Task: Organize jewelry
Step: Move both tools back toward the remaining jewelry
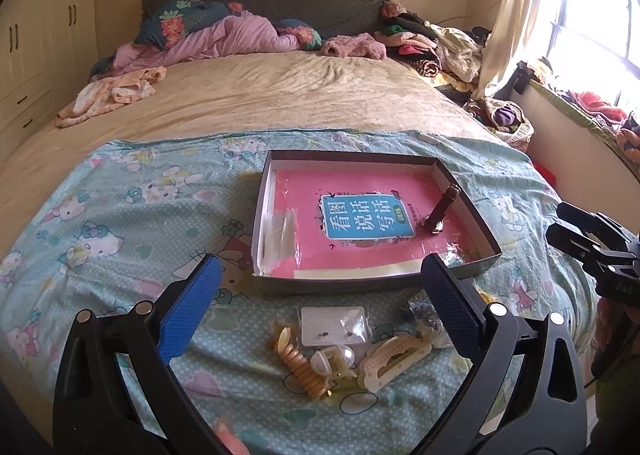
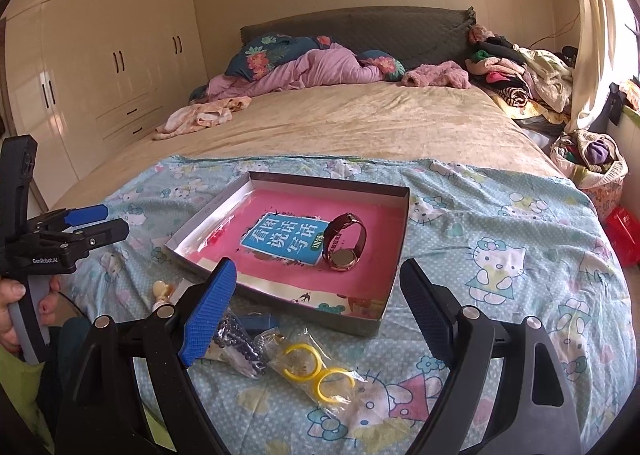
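Note:
A shallow grey box (image 1: 276,159) with a pink book inside lies on the cartoon-cat sheet. A dark red watch (image 2: 344,241) rests in the box, toward its right side. Loose pieces lie in front of the box. In the left wrist view they are a bagged earring card (image 1: 334,325), an amber spiral hair tie (image 1: 300,369) and a cream hair claw (image 1: 394,361). In the right wrist view they are bagged yellow rings (image 2: 316,369) and dark beads (image 2: 236,339). My left gripper (image 1: 322,263) hangs open above the earring card, holding nothing. My right gripper (image 2: 320,267) is open over the box's near edge, also holding nothing.
The person's hand (image 2: 12,303) holds the left gripper's handle at the left edge. Pink bedding (image 2: 320,71) and a clothes pile (image 2: 516,71) fill the head of the bed. A wardrobe (image 2: 100,67) stands left. A basket (image 2: 592,159) sits to the right.

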A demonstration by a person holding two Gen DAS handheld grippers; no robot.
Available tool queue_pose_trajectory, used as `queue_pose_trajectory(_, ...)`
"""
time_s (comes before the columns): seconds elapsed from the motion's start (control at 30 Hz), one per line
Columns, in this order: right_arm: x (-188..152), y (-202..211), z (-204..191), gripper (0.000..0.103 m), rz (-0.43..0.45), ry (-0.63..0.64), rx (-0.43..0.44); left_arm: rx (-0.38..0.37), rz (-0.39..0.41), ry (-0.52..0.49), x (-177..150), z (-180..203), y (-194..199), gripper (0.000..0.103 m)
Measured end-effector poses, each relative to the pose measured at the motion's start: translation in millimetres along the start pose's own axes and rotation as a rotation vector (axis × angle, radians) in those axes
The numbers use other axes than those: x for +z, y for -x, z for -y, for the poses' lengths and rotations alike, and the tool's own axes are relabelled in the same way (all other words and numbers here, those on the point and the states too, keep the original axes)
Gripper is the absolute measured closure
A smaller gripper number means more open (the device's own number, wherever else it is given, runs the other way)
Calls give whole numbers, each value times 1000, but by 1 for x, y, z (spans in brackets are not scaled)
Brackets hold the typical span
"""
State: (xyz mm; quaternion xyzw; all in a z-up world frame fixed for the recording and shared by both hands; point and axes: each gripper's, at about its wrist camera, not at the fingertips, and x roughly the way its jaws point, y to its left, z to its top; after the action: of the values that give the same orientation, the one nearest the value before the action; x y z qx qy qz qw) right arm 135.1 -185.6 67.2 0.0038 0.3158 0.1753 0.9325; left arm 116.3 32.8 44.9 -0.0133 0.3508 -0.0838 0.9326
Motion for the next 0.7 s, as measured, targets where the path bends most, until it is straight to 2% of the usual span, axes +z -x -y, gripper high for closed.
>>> queue_pose_trajectory(0.7, -32, 9, -5, 20, -62, 32, 39, -5, -73, -81, -47, 26, 6, 10)
